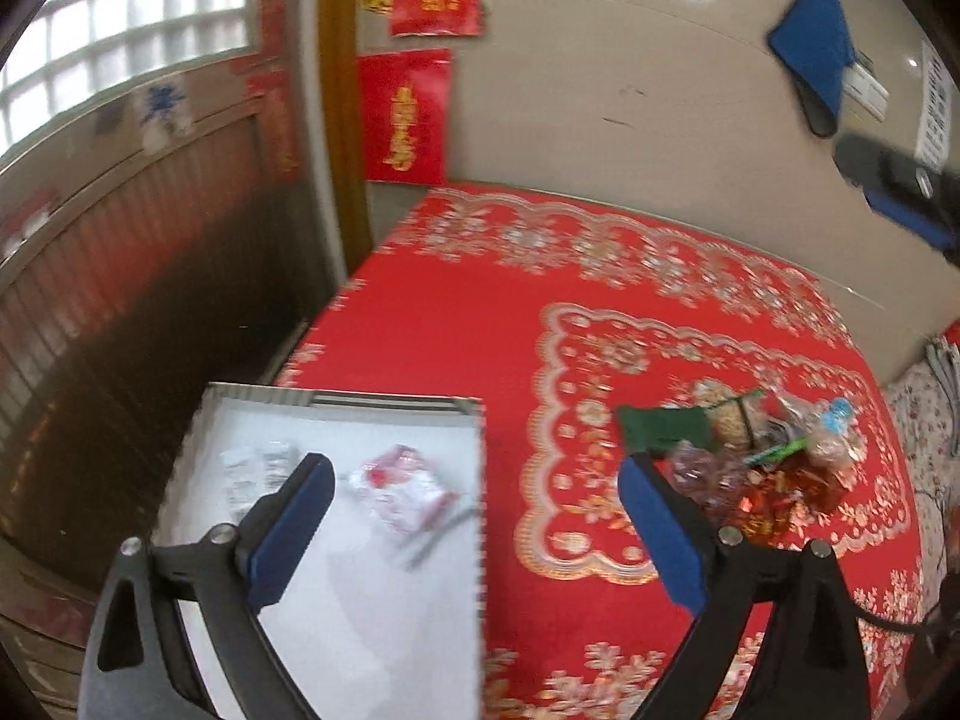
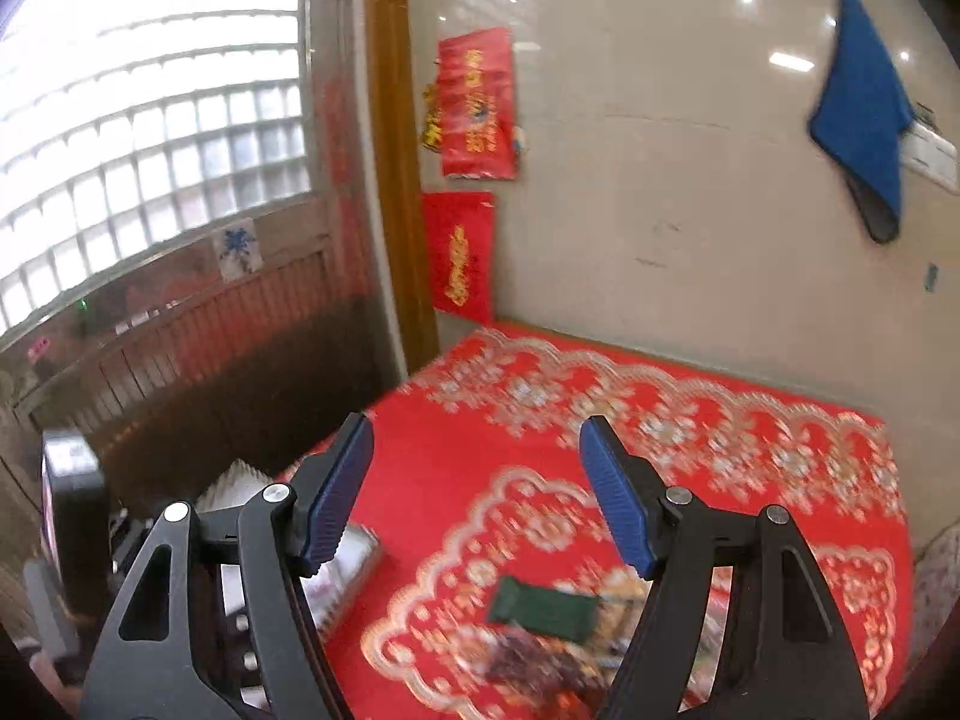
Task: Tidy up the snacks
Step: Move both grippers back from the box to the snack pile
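A white box (image 1: pixel 336 405) stands at the left edge of the red patterned tablecloth (image 1: pixel 456 324). Inside it lie a red-and-white snack packet (image 1: pixel 402 486) and a pale crumpled packet (image 1: pixel 255 465). My left gripper (image 1: pixel 474 480) hangs open above the box's right side, with nothing between its blue pads. A heap of wrapped snacks (image 1: pixel 756 450) with a dark green packet (image 1: pixel 660 426) lies to the right. In the right wrist view my right gripper (image 2: pixel 477 498) is open and empty above the cloth. The green packet (image 2: pixel 543 606) and blurred snacks (image 2: pixel 540 666) lie below it.
A beige wall (image 1: pixel 630 90) with red paper decorations (image 1: pixel 405 114) and a hanging blue cloth (image 1: pixel 819 42) bounds the table's far side. A wooden partition (image 1: pixel 150 276) under a glass-block window runs along the left. The right-hand gripper's dark body (image 1: pixel 900 180) shows at the upper right.
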Demonstrator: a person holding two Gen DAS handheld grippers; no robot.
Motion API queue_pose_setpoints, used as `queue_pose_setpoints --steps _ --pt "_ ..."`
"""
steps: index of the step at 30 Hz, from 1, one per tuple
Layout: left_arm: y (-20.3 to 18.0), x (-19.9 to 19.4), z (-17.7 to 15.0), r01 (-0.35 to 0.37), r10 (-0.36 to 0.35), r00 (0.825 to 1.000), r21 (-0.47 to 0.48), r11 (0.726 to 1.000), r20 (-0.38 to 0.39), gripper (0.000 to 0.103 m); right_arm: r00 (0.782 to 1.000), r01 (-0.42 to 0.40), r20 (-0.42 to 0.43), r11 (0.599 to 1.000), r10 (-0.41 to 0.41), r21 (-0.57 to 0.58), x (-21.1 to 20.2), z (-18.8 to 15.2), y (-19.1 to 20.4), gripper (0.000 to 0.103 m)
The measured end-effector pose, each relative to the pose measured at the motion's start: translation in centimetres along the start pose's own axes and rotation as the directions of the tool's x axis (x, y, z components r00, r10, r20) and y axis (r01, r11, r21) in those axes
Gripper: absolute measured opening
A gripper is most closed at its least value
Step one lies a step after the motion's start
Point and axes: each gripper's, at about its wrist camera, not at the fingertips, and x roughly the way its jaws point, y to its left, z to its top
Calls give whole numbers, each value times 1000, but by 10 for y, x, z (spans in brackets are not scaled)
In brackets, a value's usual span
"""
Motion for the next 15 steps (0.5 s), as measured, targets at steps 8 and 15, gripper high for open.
queue_pose_setpoints --steps 8,15 --pt "-59 26 -13 50 -45 996 61 997 -73 97 994 96 -56 993 -92 75 -41 -63 -69 72" --pt "-95 47 -24 66 -55 991 88 994 -124 97 988 125 -112 981 -109 151 -59 -120 -113 72"
